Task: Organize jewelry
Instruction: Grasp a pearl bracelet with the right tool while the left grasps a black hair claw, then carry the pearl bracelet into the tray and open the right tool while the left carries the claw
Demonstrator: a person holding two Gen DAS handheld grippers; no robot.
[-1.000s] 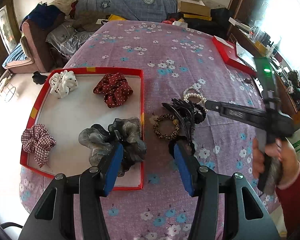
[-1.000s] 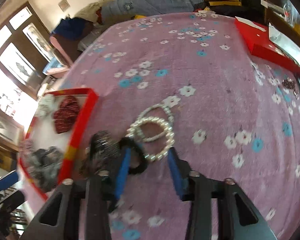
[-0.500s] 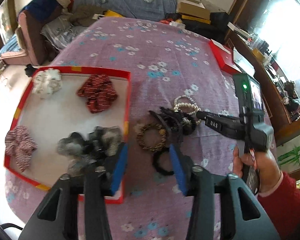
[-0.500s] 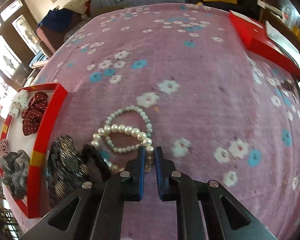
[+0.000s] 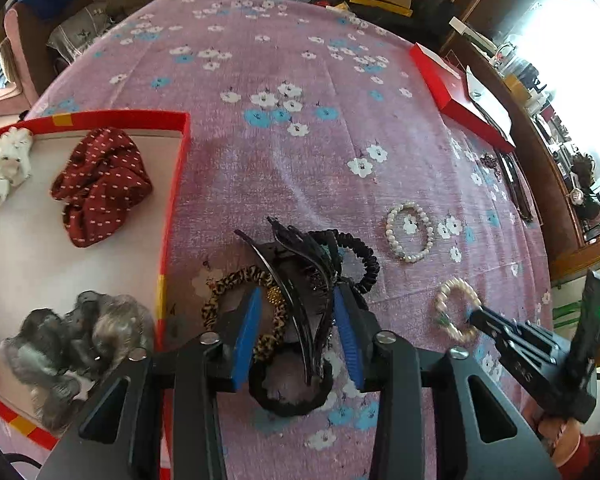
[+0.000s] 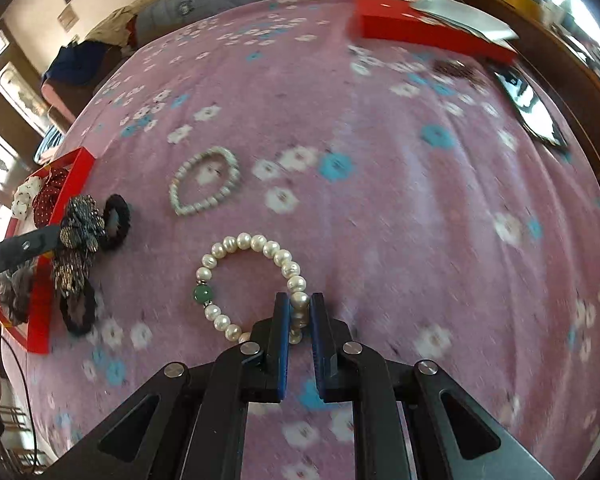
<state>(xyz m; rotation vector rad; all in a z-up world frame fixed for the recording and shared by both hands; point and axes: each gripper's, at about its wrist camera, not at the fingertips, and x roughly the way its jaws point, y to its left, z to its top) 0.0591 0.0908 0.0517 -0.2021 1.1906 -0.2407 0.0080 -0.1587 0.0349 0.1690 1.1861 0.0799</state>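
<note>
Since a second ago the right gripper (image 6: pixel 299 312) has clamped its jaws on the white pearl bracelet with one green bead (image 6: pixel 252 280), pulling it clear of the thinner pearl bracelet (image 6: pixel 204 182), now upper left of it. Nearer the clutter, the left gripper (image 5: pixel 296 332) hangs open astride the black claw-shaped hair clip (image 5: pixel 300 276), whose long axis runs along the fingers, on the pink flowered bedspread (image 5: pixel 300 140).

Pearl bracelet (image 6: pixel 252 280) now apart from pile.
</note>
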